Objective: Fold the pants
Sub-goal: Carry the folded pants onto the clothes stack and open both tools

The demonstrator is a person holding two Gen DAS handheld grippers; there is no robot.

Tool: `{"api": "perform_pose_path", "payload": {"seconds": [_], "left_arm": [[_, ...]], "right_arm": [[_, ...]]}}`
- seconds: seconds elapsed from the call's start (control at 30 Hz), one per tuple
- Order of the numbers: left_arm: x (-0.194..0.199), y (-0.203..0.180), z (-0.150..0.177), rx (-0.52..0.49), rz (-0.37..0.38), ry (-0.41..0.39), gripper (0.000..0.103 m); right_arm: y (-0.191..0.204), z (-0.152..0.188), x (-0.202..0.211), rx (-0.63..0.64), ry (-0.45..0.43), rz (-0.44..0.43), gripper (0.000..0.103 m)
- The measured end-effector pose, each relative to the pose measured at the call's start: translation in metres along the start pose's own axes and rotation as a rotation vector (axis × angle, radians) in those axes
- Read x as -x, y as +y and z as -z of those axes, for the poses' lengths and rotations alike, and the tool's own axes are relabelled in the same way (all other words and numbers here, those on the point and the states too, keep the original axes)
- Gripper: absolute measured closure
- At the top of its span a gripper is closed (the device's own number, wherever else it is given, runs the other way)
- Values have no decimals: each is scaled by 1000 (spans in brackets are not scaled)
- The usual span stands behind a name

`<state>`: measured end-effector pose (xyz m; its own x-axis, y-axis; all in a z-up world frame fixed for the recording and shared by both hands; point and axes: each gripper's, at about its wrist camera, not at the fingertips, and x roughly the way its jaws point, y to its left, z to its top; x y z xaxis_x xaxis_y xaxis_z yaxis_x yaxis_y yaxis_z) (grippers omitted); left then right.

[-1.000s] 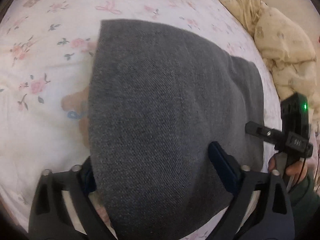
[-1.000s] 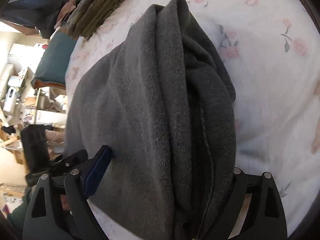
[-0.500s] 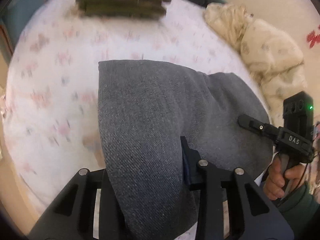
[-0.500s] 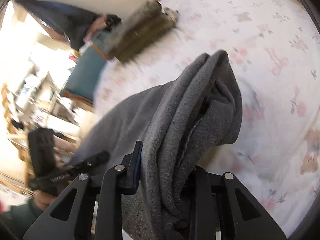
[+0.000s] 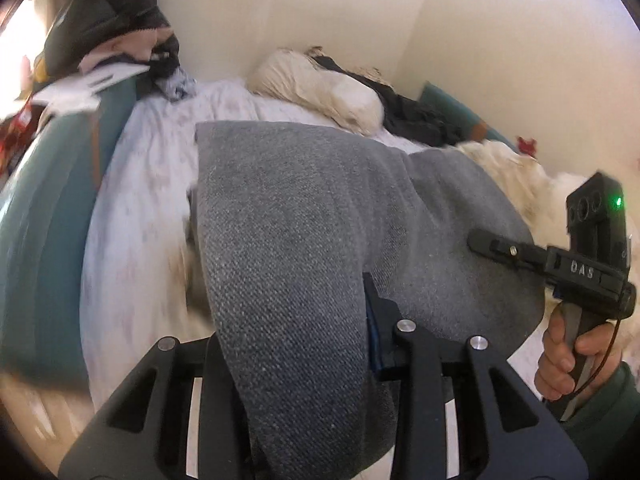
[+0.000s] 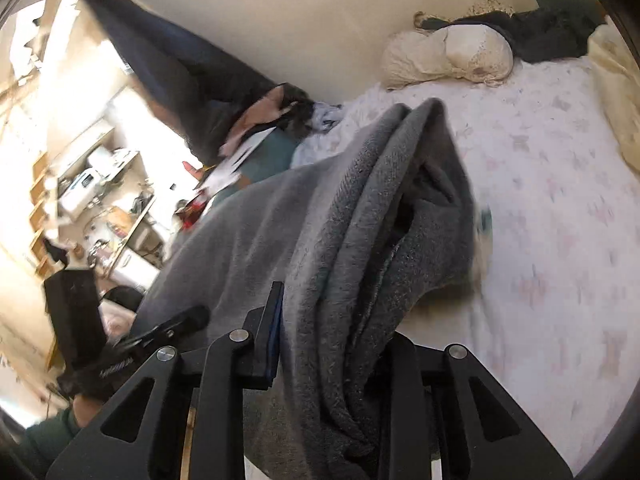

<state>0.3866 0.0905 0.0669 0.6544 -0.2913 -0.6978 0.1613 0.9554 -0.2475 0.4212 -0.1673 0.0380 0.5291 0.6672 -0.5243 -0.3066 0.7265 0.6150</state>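
Grey sweatpants (image 5: pixel 304 220) hang in the air above a bed with a floral sheet (image 5: pixel 136 184). My left gripper (image 5: pixel 296 344) is shut on one thick edge of the folded fabric. My right gripper (image 6: pixel 332 340) is shut on the other edge, where the cloth bunches into several ridges (image 6: pixel 372 200). The pants stretch between the two grippers and drape forward toward the bed. In the left wrist view the right gripper (image 5: pixel 500 246) shows at the far right, gripped by a hand (image 5: pixel 568 356). The left gripper (image 6: pixel 176 328) shows low on the left of the right wrist view.
A cream pillow (image 5: pixel 320 92) and dark clothes (image 5: pixel 416 116) lie at the head of the bed by the wall. A cream blanket (image 5: pixel 516 176) is heaped along the right side. A teal bed frame (image 5: pixel 44 216) carries piled clothes (image 5: pixel 120 40). Beyond it stands cluttered furniture (image 6: pixel 96 200).
Both grippers closed on the pants, then lifted them off the bed and tilted up, so the wall and pillows have come into view.
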Motion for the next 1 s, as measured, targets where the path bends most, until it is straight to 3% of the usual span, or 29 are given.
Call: {"api": "perform_pose_path", "payload": {"seconds": [0.1, 0.17, 0.2, 0.3, 0.33, 0.37, 0.4, 0.47, 0.6, 0.67, 0.73, 0.87, 0.93, 1.0], "left_arm": [[-56, 17, -35, 22, -44, -6, 73], [-89, 30, -41, 20, -76, -13, 72], [-113, 40, -39, 24, -101, 21, 70], [-149, 71, -31, 102, -121, 113, 51], [-148, 76, -31, 102, -119, 108, 36], [-144, 78, -31, 84, -126, 91, 22], [-137, 81, -29, 58, -150, 70, 18], [-123, 85, -26, 10, -172, 46, 15], [-107, 78, -10, -211, -408, 10, 11], [-89, 73, -3, -225, -465, -23, 11], [-63, 71, 7, -179, -440, -68, 11], [-12, 57, 41, -51, -320, -103, 11], [15, 38, 72, -16, -312, -123, 11], [34, 20, 103, 2, -349, -139, 11]], "right_arm": [[-12, -46, -49, 18, 0, 78, 72], [-29, -62, -90, 31, 43, 167, 64], [-38, -63, -108, 37, 69, 221, 60], [-60, -58, -144, 52, 147, 368, 39], [-67, -53, -148, 70, 148, 402, 23], [-67, -49, -144, 95, 124, 421, 14], [-66, -46, -137, 131, 93, 438, 14], [-65, -39, -120, 199, 51, 496, 13], [-73, -29, -81, 162, 26, 485, 13], [-69, -22, -66, 173, 35, 501, 13], [-58, -13, -50, 200, 23, 492, 13], [-21, 26, -4, 238, -13, 408, 12], [-1, 50, 20, 252, -28, 382, 10], [22, 80, 47, 280, -56, 378, 4]]}}
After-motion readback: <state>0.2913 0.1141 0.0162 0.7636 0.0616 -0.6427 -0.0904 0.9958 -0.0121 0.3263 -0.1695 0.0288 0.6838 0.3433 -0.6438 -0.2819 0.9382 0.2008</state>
